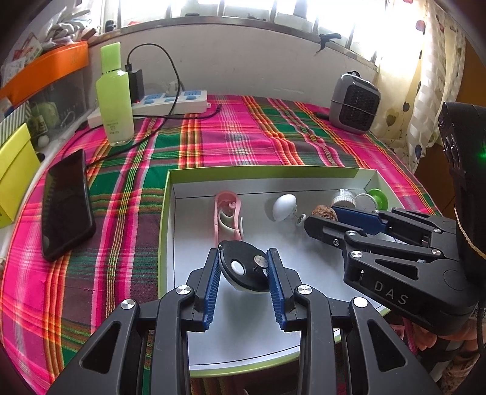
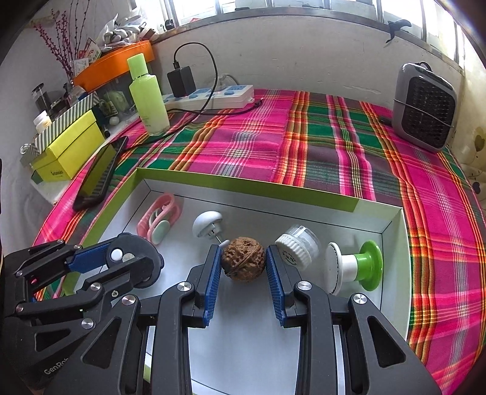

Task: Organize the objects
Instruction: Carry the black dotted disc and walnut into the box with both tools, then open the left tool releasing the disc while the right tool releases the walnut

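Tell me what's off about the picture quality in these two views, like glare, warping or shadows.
Left wrist view: the window is blown out to white, and fisheye bends the tray rim. Right wrist view: the window again overexposes, the table edge curves strongly, corners go dark, and the walnut between the fingers stays sharp with a soft shadow beneath.

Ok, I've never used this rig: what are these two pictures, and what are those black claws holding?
Each picture comes from a fisheye camera on a hand-held two-finger gripper, looking along its fingers. The left gripper is clamped on a black disc. The right gripper brackets a walnut; the walnut touches the left pad, with a slight gap on the right. Both work inside a shallow green-edged box on a plaid cloth, beside a pink case and a green spool.
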{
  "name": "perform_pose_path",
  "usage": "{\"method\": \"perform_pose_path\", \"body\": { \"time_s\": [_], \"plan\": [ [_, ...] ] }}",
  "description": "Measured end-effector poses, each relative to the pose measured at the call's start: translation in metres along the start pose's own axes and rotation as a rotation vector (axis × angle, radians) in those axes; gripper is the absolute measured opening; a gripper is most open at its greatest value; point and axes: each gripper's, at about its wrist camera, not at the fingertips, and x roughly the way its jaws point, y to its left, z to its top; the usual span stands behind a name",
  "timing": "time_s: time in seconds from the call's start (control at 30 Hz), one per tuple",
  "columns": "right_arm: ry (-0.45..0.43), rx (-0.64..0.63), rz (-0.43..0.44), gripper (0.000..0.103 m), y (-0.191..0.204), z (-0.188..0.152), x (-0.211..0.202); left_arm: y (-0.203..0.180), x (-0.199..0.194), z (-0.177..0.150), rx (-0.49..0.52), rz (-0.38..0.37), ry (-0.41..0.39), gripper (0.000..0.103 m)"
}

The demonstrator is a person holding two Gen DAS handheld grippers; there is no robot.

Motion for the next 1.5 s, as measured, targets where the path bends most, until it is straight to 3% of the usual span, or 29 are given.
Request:
{"method": "perform_pose_path", "body": {
  "time_s": [1.0,1.13,1.27,1.5],
  "plan": [
    [-0.005,0.009,0.001,0.032,0.0,0.0,-0.001,0.001,0.0,0.0,0.005,0.004,0.002,0.03],
    [-0.007,0.013,0.005,0.033,-0.001,0.0,-0.002,0.0,-0.001,-0.001,0.007,-0.005,0.0,0.035],
    [-0.024,0.019,0.012,0.042,-0.001,0.001,-0.006,-0.001,-0.002,-0.002,0.005,-0.007,-0.002,0.04],
    [-0.032,0.026,0.007,0.042,-0.001,0.001,-0.011,0.0,-0.007,-0.004,0.005,-0.011,-0.012,0.043]
  ]
}}
